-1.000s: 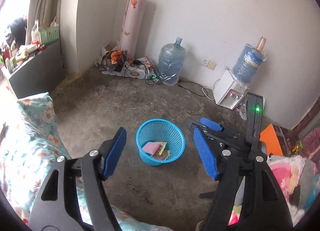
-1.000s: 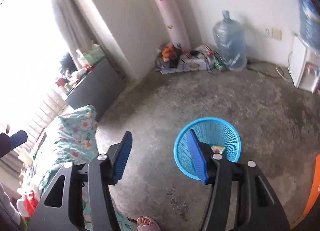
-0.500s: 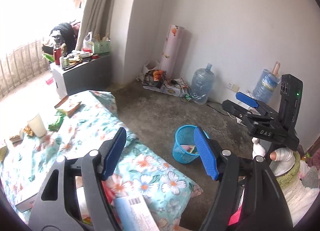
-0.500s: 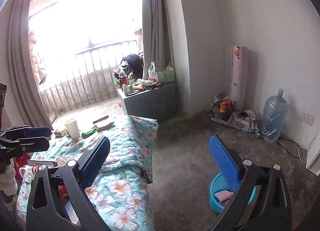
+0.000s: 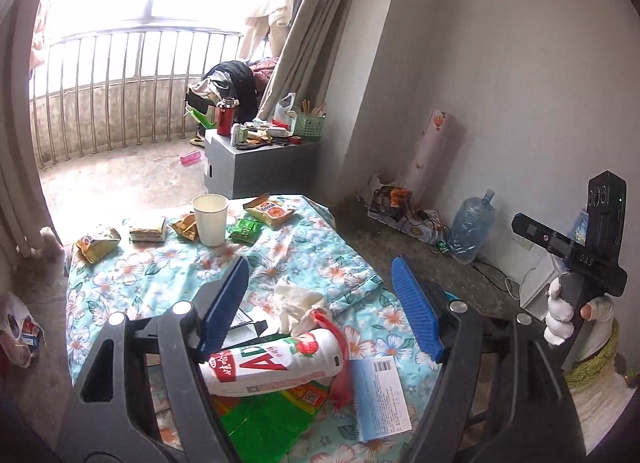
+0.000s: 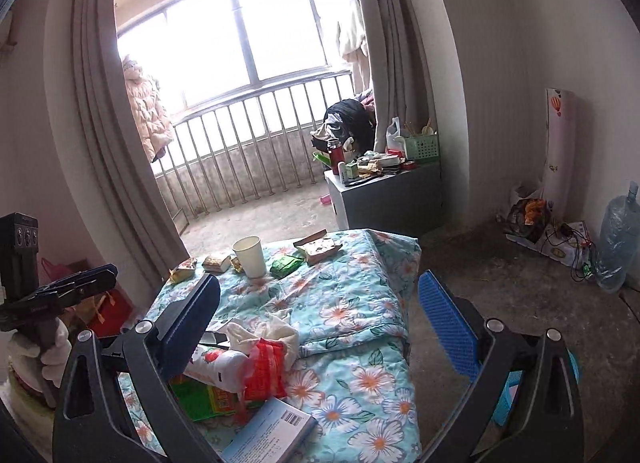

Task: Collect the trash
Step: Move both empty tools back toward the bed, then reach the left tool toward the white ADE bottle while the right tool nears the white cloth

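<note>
Trash lies on a bed with a floral quilt [image 5: 320, 255]: a white paper cup [image 5: 210, 219] [image 6: 250, 257], an orange snack wrapper [image 5: 270, 211], a green packet [image 5: 245, 231], a yellow packet [image 5: 96, 241] and a crumpled tissue [image 5: 296, 301]. Nearer lie a white strawberry-print pack [image 5: 276, 359] and a red bag [image 6: 266, 367]. My left gripper [image 5: 318, 267] hovers over this near pile, its jaws opening with nothing between them. My right gripper [image 6: 319, 281] stands wide open and empty above the same end of the bed. The blue basket [image 6: 506, 395] peeks out behind the right finger.
A light-blue booklet [image 5: 380, 395] lies on the bed's near edge. A grey cabinet [image 5: 256, 167] piled with clutter stands beyond the bed by the curtain. A water jug [image 5: 470, 229], cables and a rolled mat [image 5: 434, 147] line the right wall. A plastic bag [image 5: 18, 335] sits on the floor, left.
Both grippers swung away from the blue basket on the floor and rose to face the bed. The right jaws spread wider. The basket dropped out of the left view's centre.
</note>
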`<state>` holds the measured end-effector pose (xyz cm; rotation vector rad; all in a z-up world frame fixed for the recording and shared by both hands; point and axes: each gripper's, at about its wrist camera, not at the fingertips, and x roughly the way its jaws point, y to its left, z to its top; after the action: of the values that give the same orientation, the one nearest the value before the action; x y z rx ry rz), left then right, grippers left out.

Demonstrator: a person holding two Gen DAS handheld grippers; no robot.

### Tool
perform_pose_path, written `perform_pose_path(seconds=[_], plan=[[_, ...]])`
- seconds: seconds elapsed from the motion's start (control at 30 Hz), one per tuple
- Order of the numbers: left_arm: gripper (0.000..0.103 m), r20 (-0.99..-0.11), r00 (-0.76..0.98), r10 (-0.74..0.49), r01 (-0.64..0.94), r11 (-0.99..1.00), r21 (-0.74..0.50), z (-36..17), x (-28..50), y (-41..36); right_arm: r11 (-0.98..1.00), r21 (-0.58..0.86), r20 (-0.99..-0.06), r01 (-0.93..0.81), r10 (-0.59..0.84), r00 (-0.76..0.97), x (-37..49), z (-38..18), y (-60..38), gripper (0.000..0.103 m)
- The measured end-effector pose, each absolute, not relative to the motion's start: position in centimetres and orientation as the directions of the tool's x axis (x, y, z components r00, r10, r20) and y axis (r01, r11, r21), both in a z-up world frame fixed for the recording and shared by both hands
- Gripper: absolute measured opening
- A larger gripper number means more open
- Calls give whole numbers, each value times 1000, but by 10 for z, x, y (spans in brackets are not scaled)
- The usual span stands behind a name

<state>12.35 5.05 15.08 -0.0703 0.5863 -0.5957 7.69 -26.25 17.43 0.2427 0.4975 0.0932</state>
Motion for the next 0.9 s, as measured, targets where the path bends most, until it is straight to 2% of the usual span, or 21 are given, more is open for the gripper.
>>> perform_pose_path(seconds=[0.37, 0.63, 0.77, 0.9], plan=[[70, -496, 735, -463, 406, 886, -224, 132, 128, 116, 951, 290, -520, -111, 254, 816, 125, 165, -209, 97], [70, -519, 755, -400, 347, 916, -202, 108, 141, 135, 974, 155, -583, -166, 226, 780, 155, 154, -158, 97], [70, -535, 754, -382, 317, 924, -212, 98, 148, 144, 963, 185, -597, -195, 268, 756, 168, 147, -154, 96], [70, -551, 753, -359, 280, 933, -225, 91, 153, 155, 936, 292, -628, -195, 342, 699, 184, 133, -165, 96]])
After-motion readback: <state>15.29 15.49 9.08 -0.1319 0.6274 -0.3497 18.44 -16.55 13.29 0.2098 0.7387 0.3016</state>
